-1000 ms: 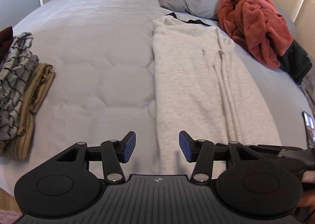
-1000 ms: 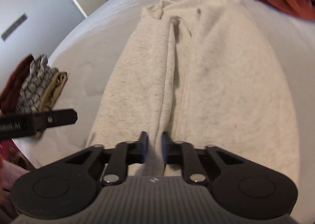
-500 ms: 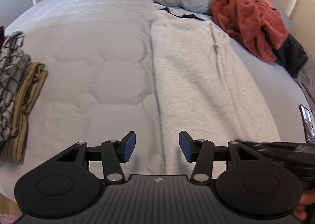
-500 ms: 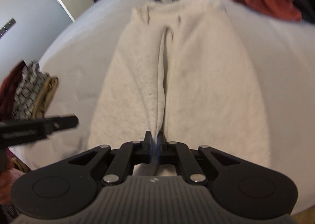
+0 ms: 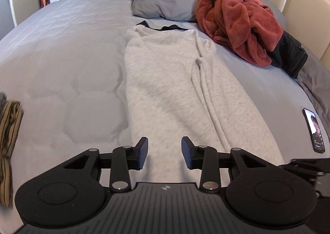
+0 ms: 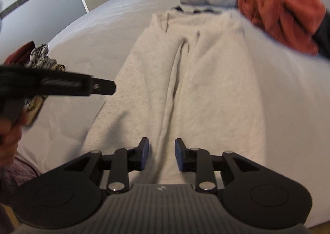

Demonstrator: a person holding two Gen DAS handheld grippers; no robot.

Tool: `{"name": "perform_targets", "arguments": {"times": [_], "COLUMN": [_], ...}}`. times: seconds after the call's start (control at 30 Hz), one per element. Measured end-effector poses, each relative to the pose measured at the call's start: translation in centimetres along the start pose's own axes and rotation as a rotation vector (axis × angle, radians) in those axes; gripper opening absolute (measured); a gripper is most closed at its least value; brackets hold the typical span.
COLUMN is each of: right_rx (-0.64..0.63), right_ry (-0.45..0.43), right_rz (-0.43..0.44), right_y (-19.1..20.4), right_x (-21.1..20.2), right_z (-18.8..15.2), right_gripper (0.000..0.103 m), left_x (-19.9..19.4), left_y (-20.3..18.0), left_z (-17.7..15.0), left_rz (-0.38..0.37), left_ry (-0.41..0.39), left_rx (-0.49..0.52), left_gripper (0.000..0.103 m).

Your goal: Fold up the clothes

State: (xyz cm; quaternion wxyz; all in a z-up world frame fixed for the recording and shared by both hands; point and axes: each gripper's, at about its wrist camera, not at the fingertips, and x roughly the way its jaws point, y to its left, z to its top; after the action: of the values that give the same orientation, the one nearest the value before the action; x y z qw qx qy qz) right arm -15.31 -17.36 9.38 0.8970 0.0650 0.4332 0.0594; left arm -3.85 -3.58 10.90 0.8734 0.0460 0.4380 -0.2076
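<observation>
Both grippers free right now. My left gripper point(image 5: 164, 152) has its fingers point(image 5: 142, 152) spread apart, nothing between them, hovering over the near end of the pale grey garment point(image 5: 175, 89). My right gripper point(image 6: 161, 154) also has its fingers point(image 6: 144, 153) apart and empty, sitting above the centre fold ridge of the same garment point(image 6: 216, 81).

The garment lies flat lengthwise on the grey bed point(image 5: 61, 59), folded along its length, far end near the grey pillow point(image 5: 165, 5). A dark strip point(image 5: 165, 27) shows at that far end.

Red fleece point(image 5: 237, 19) is heaped at far right, partly over a black garment point(image 5: 292, 56). A phone point(image 5: 313, 131) lies on the bed right of the pale garment. Folded stack point(image 6: 41, 63) at the bed's left edge; the right view is motion-blurred there. Left gripper's body point(image 6: 51, 85) crosses in front of that stack, a hand point(image 6: 10, 141) below it.
</observation>
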Motion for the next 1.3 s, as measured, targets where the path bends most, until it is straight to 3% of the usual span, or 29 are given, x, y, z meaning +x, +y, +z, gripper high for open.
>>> {"name": "perform_targets", "arguments": {"times": [0.17, 0.3, 0.43, 0.57, 0.8, 1.07, 1.3], "right_rx": [-0.06, -0.049, -0.005, -0.052, -0.07, -0.133, -0.172], "right_ry": [-0.071, -0.071, -0.003, 0.041, 0.04, 0.073, 0.112], "right_rz": [-0.098, -0.164, -0.118, -0.107, -0.102, -0.109, -0.091], "right_y": [-1.0, -3.1, -4.4, -4.1, -3.8, -2.7, -1.8], "right_x": [-0.5, 0.8, 3.4, 5.5, 5.2, 3.6, 1.8], "right_z": [1.2, 2.1, 2.6, 2.4, 2.3, 0.6, -1.6], "right_gripper": [0.03, 0.031, 0.031, 0.032, 0.035, 0.044, 0.045], "left_x": [2.5, 4.9, 7.3, 8.7, 7.7, 5.2, 3.3], "left_y": [-0.5, -0.3, -1.6, -3.5, -3.8, -5.6, -5.4], "left_z": [1.7, 2.2, 1.7, 0.9, 0.2, -2.6, -5.0], "left_rz": [0.047, 0.02, -0.007, 0.04, 0.015, -0.055, -0.122], "left_ry": [-0.012, -0.006, 0.033, 0.042, 0.04, 0.101, 0.161], "left_rx": [0.042, 0.035, 0.091, 0.22, 0.218, 0.266, 0.208], "left_gripper": [0.03, 0.029, 0.027, 0.027, 0.027, 0.027, 0.027]}}
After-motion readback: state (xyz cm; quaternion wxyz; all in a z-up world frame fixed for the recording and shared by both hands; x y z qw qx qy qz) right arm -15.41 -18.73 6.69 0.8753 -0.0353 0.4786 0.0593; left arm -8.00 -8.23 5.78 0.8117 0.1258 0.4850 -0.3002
